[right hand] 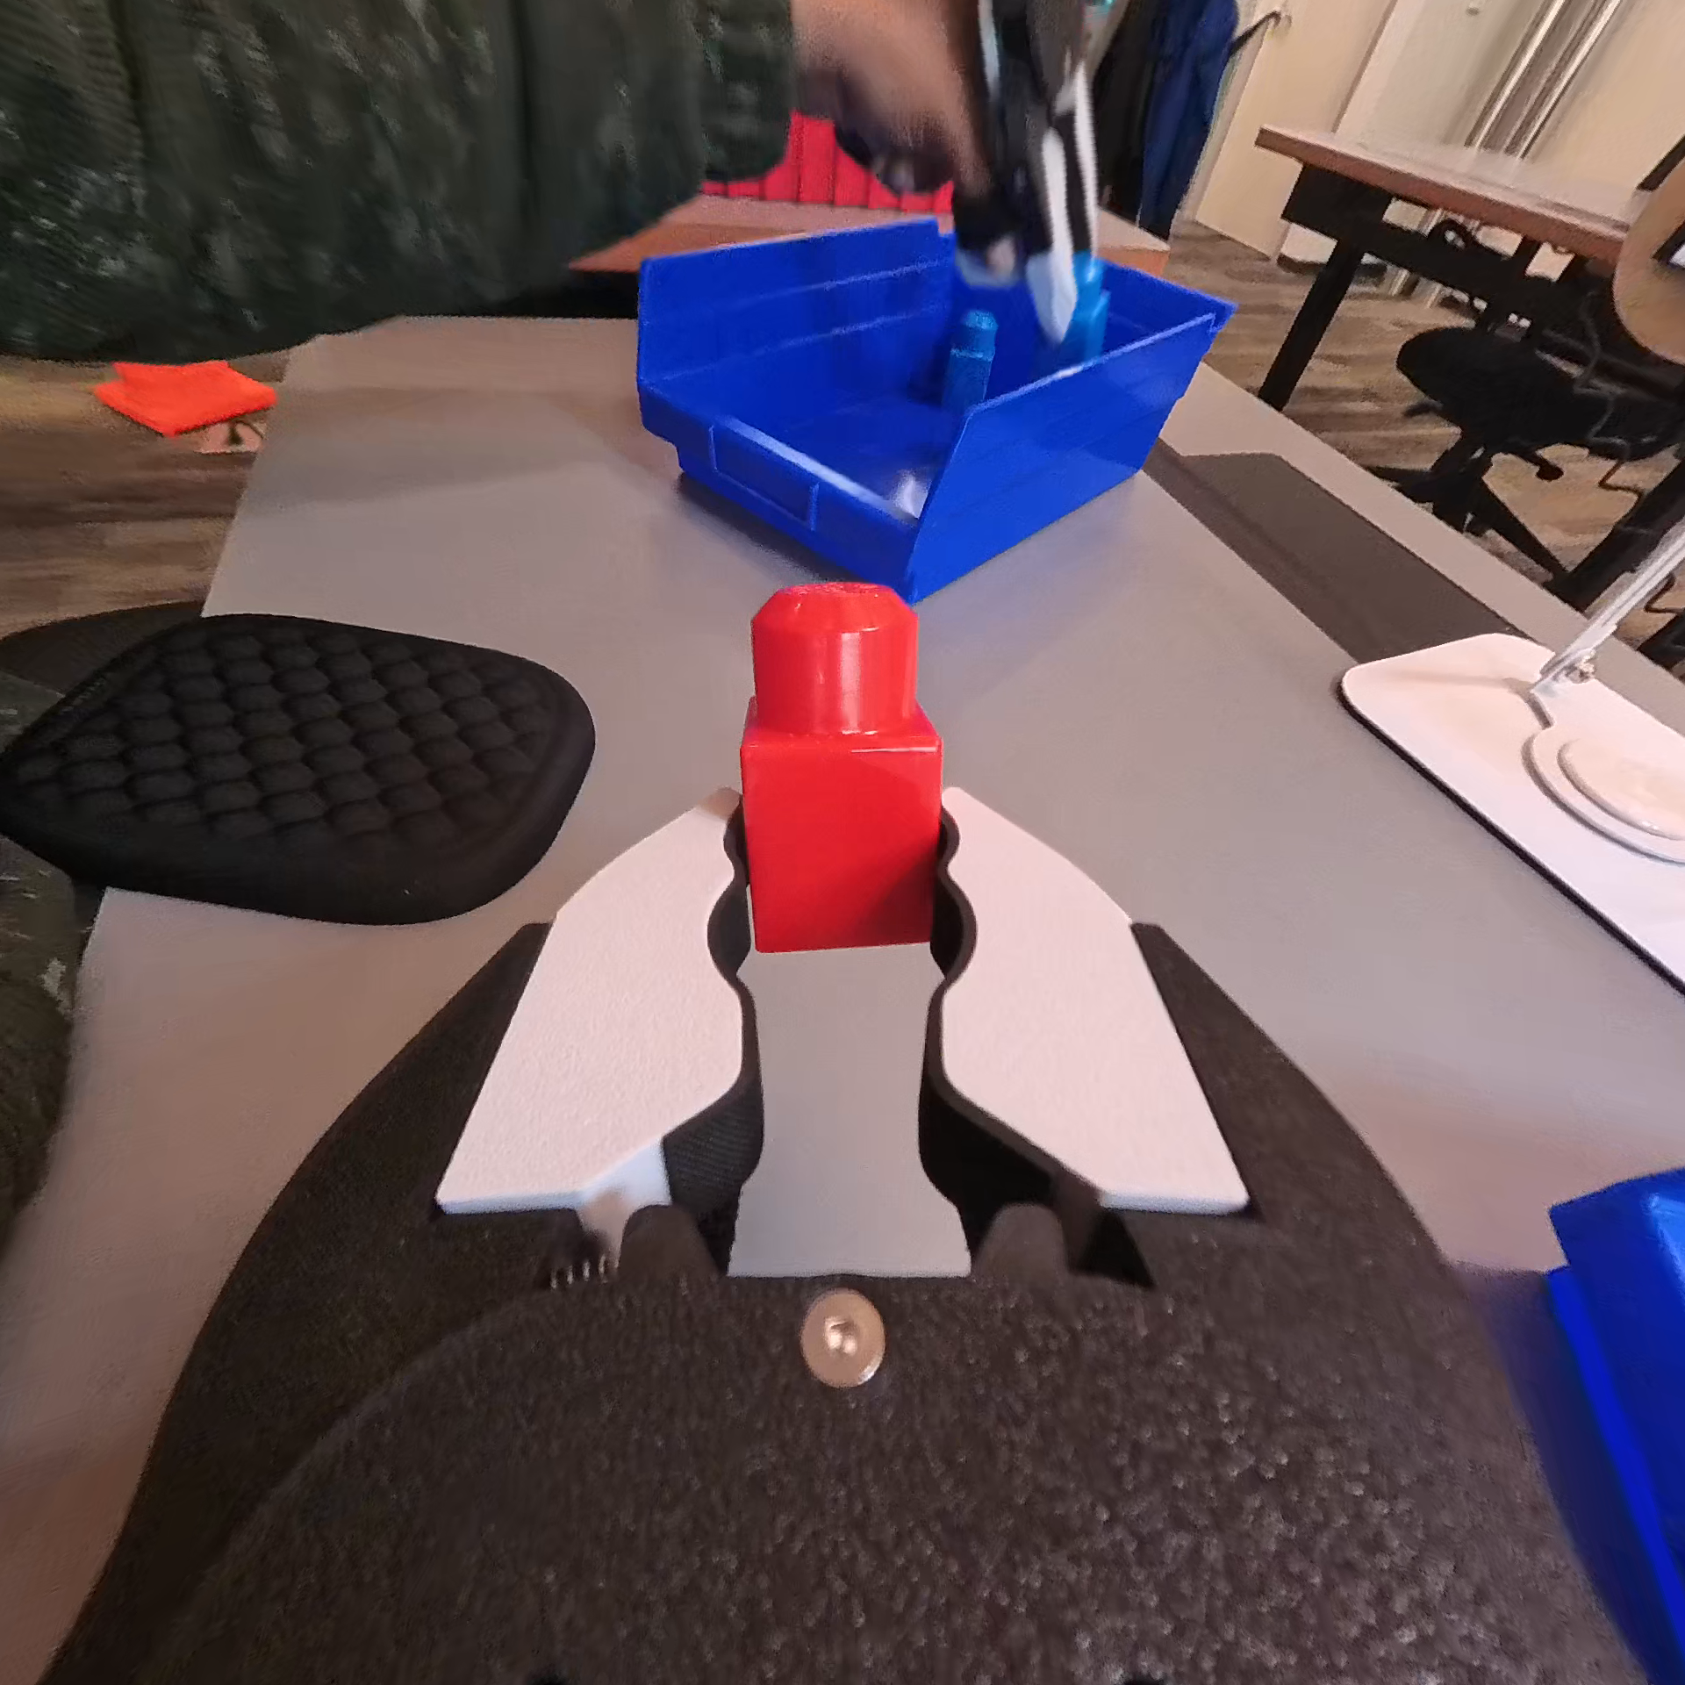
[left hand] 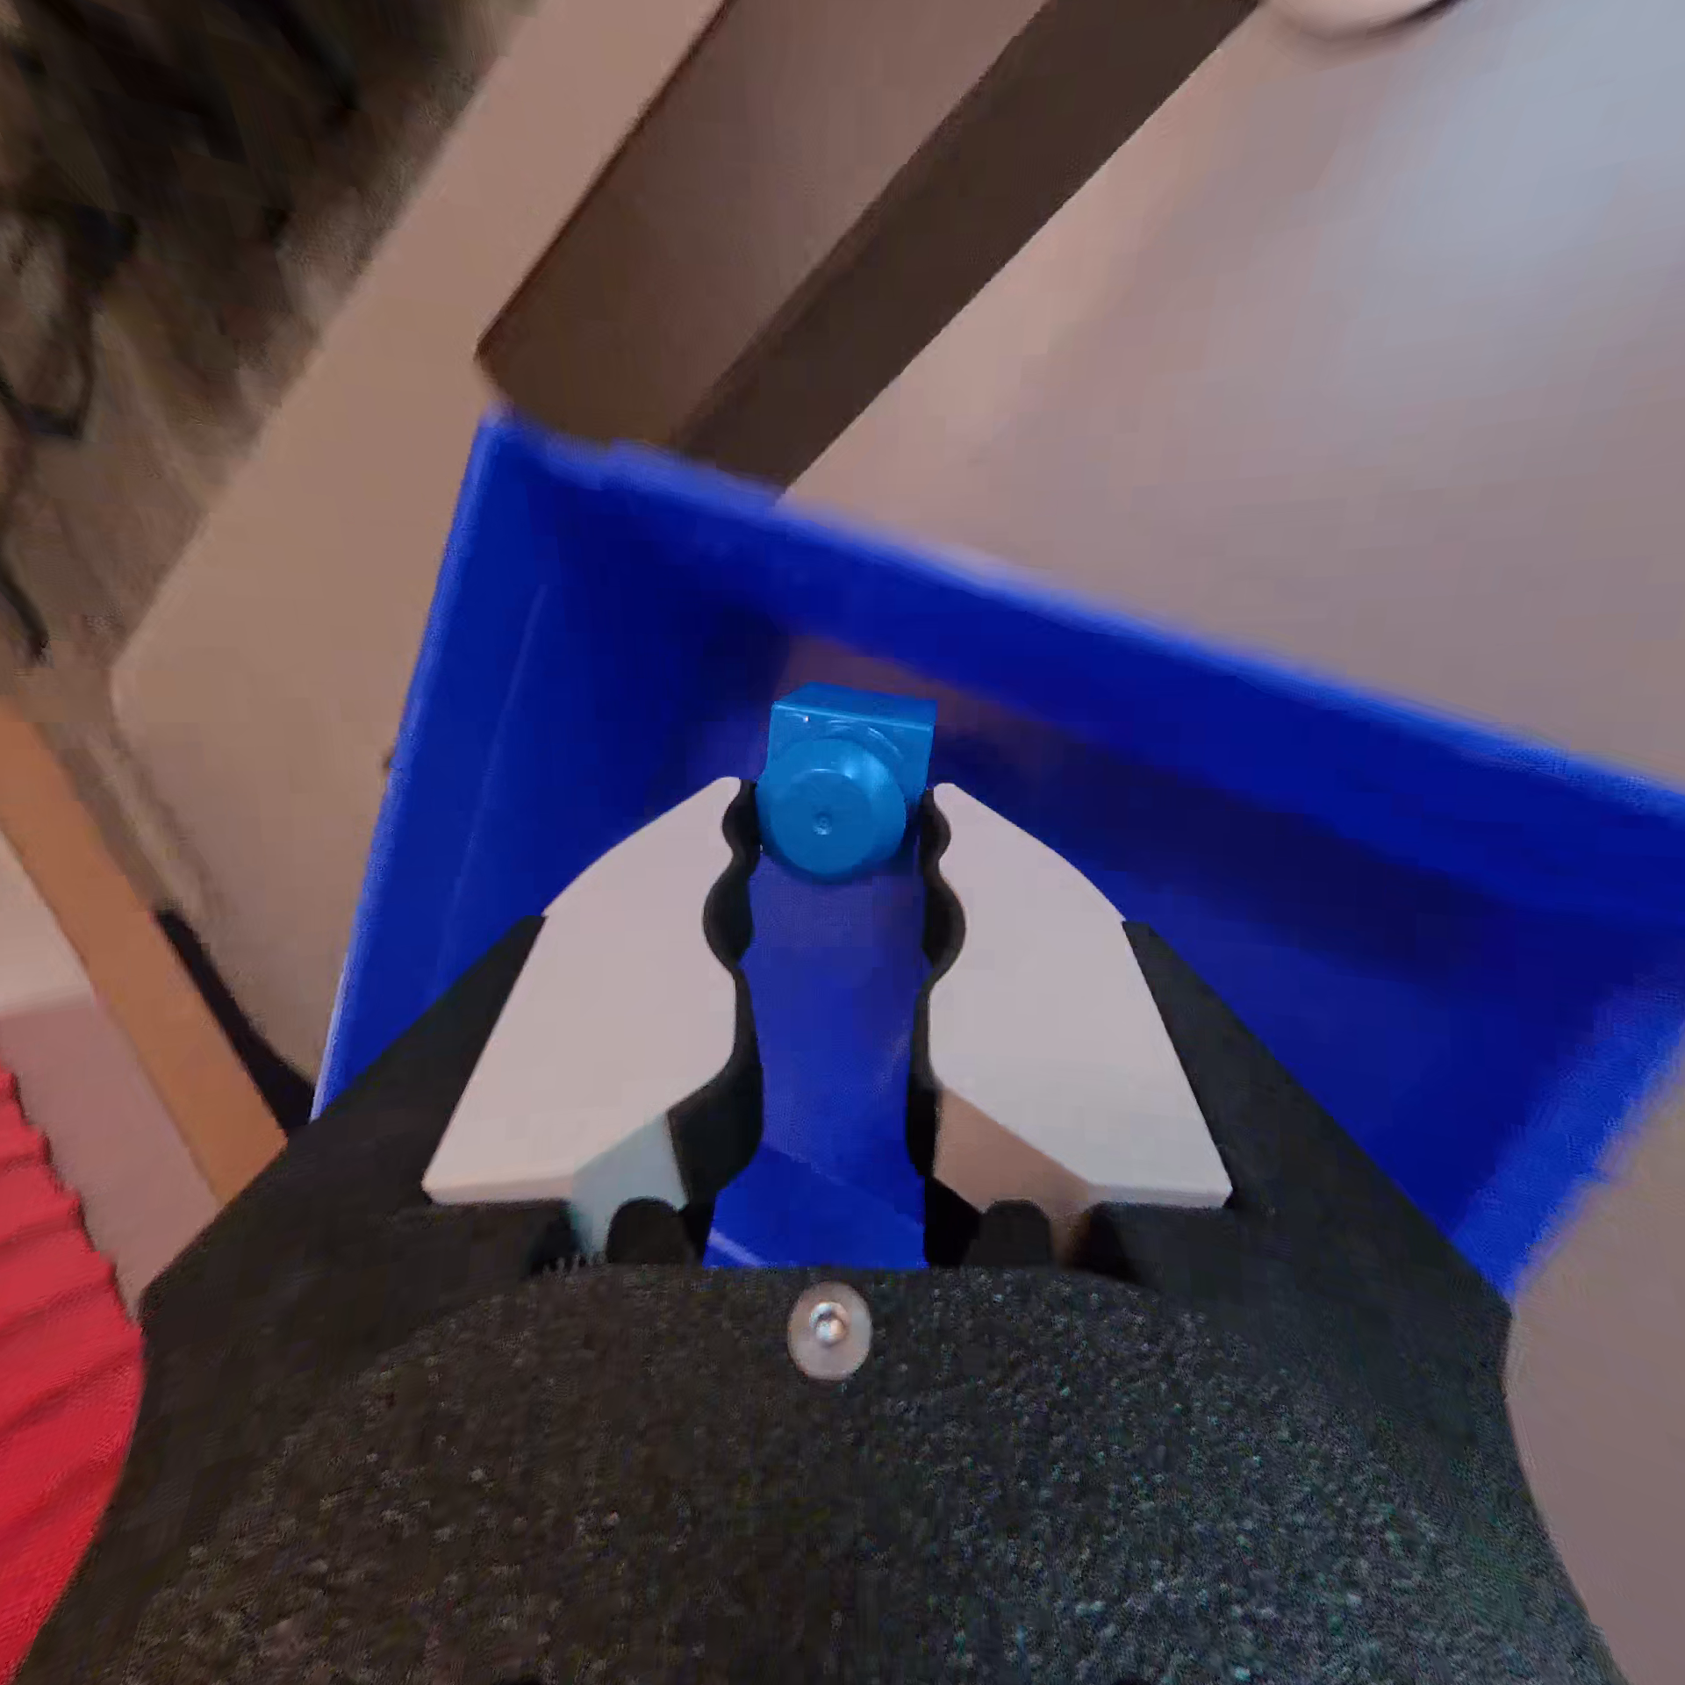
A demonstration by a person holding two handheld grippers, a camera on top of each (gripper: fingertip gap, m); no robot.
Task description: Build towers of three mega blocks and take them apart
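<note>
Gripping a blue block (left hand: pixel 834 802) by its stud, the left gripper (left hand: pixel 834 821) hangs over the blue bin (left hand: pixel 1231 729), jaws narrowed onto the piece. Right gripper (right hand: pixel 841 866) is likewise closed on a red block (right hand: pixel 839 802), stud up, held near above the grey table (right hand: pixel 456 511).

Outward: in the right view the bin sits far across the table, with the left gripper (right hand: pixel 1021 237) and a hand (right hand: pixel 875 100) reaching into its right side. Another blue block (right hand: pixel 968 356) stands inside, left of the held one. Black pad (right hand: pixel 292 766) at near left; white lamp base (right hand: pixel 1550 757) at right; a second blue bin's corner (right hand: pixel 1623 1322) at near right.

Judgement: fetching stage, one block in each gripper, no tower visible yet. Next move likely calls for lifting the blue block clear of the bin wall, then lining stud to socket squarely with the red one.

Hard to tell: motion blur smears the far gripper and hand. Whether the blue block rests on the bin floor or is lifted cannot be told. Bin's near wall is cut off in the left view.
</note>
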